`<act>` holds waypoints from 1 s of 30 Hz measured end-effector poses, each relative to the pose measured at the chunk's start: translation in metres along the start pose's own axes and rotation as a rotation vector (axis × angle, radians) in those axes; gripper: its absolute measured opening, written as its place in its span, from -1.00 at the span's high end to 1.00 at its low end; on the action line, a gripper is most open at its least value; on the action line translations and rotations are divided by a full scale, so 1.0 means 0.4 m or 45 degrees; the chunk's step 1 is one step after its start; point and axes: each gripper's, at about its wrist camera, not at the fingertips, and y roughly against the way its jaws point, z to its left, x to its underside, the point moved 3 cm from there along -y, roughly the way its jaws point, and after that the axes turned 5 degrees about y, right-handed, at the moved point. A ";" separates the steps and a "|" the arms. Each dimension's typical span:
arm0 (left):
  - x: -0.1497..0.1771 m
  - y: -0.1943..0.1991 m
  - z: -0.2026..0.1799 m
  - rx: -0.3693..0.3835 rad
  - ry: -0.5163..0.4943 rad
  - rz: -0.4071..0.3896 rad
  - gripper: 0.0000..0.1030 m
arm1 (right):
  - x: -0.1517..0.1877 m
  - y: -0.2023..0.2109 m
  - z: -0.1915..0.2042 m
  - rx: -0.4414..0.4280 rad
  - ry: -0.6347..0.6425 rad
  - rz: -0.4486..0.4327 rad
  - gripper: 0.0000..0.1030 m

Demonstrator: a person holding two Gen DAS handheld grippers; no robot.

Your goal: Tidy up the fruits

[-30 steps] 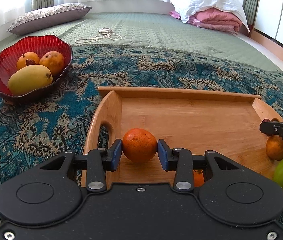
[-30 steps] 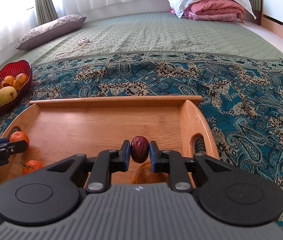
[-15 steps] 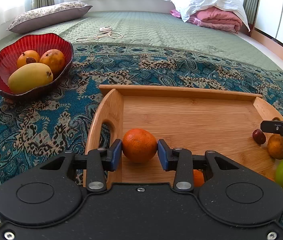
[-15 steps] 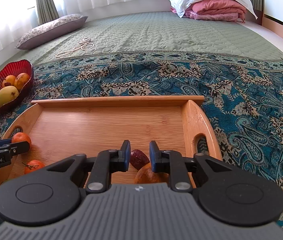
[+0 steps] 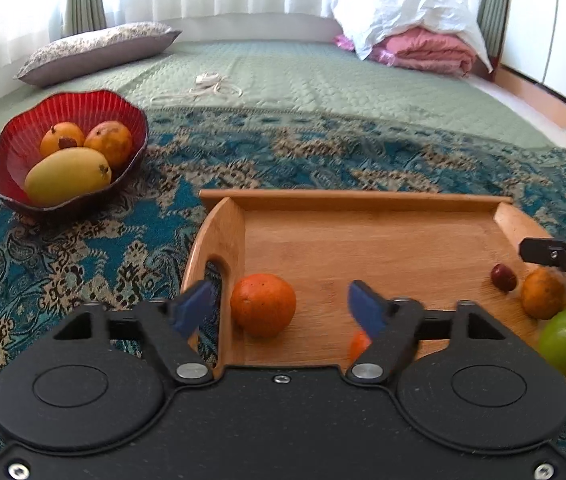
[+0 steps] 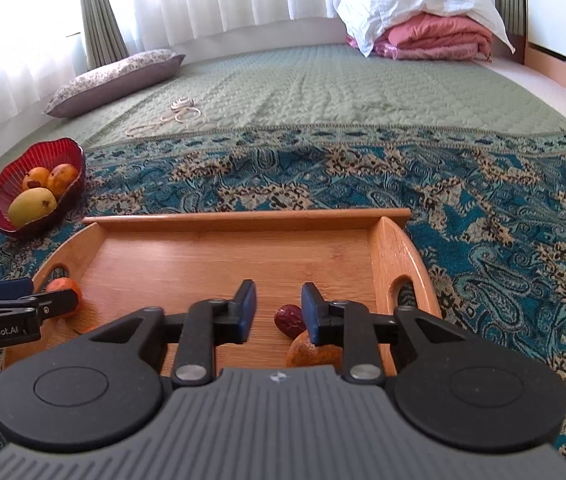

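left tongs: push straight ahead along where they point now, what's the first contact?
Likely the orange. It sits on the wooden tray floor between the left tongs, whose jaws are opening, clear of both pads and nearer the left one. Depth is unclear; if they pass over it, bare tray floor comes next.

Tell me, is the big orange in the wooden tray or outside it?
In. The big orange sits on the floor of the wooden tray, by its handle wall, free between the opening jaws of the left gripper.
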 end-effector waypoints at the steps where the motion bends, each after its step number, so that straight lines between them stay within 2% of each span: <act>1: -0.001 0.008 -0.002 0.004 -0.006 -0.011 -0.52 | 0.000 0.007 0.002 0.004 0.006 -0.011 0.00; 9: 0.011 0.073 -0.021 0.022 -0.056 -0.062 -0.67 | 0.012 0.079 0.014 0.040 0.034 -0.129 -0.44; 13: 0.028 0.109 -0.021 0.034 -0.050 -0.083 -0.73 | 0.030 0.121 0.028 0.063 0.079 -0.196 -0.58; 23: 0.099 0.197 -0.023 0.064 -0.027 -0.127 -0.82 | 0.098 0.212 0.047 0.092 0.101 -0.321 -0.71; 30: 0.150 0.238 -0.036 0.080 -0.022 -0.140 -0.82 | 0.151 0.249 0.055 0.100 0.084 -0.358 -0.74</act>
